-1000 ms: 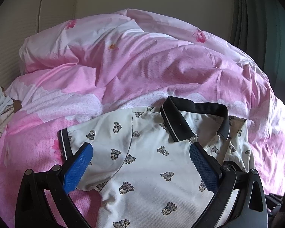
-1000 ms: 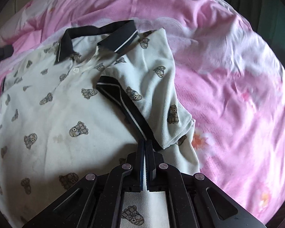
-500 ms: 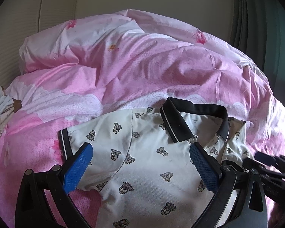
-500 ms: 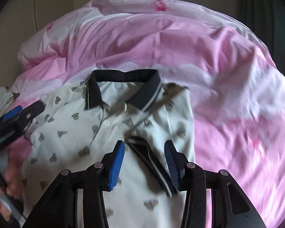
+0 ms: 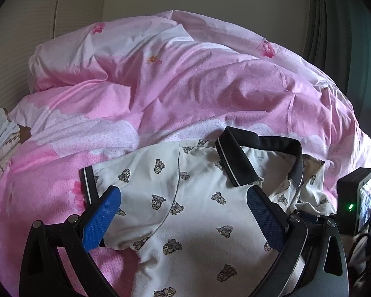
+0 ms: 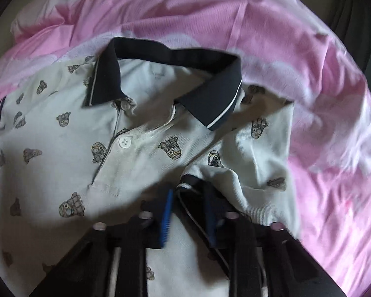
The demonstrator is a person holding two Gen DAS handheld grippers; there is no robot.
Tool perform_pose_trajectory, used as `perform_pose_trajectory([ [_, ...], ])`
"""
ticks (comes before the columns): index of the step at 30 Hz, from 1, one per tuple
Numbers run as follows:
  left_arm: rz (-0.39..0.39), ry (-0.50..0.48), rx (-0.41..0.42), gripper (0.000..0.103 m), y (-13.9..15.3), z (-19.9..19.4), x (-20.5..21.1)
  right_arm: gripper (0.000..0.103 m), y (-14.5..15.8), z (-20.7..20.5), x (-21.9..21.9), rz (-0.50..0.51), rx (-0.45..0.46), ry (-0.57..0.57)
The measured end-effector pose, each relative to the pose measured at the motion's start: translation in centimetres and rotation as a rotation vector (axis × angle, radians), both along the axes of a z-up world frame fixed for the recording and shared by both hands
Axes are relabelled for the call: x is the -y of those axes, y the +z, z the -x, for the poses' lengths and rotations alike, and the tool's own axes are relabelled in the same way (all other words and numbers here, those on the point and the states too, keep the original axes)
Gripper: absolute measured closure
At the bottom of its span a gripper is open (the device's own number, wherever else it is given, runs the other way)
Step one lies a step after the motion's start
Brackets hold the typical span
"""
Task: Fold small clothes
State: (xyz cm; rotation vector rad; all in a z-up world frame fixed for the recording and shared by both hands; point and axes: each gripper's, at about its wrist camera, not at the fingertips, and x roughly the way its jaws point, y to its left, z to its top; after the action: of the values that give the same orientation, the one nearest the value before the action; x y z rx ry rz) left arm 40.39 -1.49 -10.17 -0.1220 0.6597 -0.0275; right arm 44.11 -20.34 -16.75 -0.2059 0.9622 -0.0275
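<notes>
A small white polo shirt (image 5: 197,198) with a dark collar (image 5: 259,146) and a grey figure print lies face up on a pink duvet; it also shows in the right wrist view (image 6: 141,148). My left gripper (image 5: 183,212) is open and empty, low over the shirt's left chest, its blue pads wide apart. My right gripper (image 6: 188,210) is open, its jaws standing either side of the dark-trimmed cuff (image 6: 188,180) of the right sleeve, which is folded in over the shirt front. The view is motion-blurred.
The pink flowered duvet (image 5: 185,86) is bunched up behind the shirt. Other pale clothing (image 5: 0,136) lies at the far left. The right gripper's body and camera (image 5: 358,198) show at the right edge of the left wrist view. A curtain (image 5: 338,12) hangs at the right.
My right gripper let go of the sleeve cuff, opened, pulled back, then came down close over the cuff again. The left gripper has stayed put and open.
</notes>
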Motion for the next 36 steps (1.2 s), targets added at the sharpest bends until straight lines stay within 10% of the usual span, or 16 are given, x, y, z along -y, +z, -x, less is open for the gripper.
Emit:
perform_pose_trajectory([
  [9, 0.003, 0.001, -0.005, 0.000, -0.1, -0.1, 0.0, 0.098, 2.8, 0.1, 2.1, -0.237, 0.141, -0.052],
  [14, -0.006, -0.010, -0.010, 0.000, -0.2, -0.1, 0.2, 0.095, 0.7, -0.7, 2.1, -0.311, 0.042, -0.037],
  [22, -0.010, -0.034, -0.006, 0.000, -0.2, 0.1, 1.5, 0.047, 5.0, 2.3, 5.6, -0.240, 0.223, -0.049],
  [32, -0.090, -0.076, -0.015, 0.000, 0.5, -0.4, 6.3, 0.055, 4.3, -3.0, 12.6, -0.274, 0.170, -0.065],
  [36, -0.105, -0.080, -0.020, 0.000, 0.5, -1.1, 7.4, 0.089, 3.0, -4.9, 13.4, -0.382, 0.082, 0.029],
])
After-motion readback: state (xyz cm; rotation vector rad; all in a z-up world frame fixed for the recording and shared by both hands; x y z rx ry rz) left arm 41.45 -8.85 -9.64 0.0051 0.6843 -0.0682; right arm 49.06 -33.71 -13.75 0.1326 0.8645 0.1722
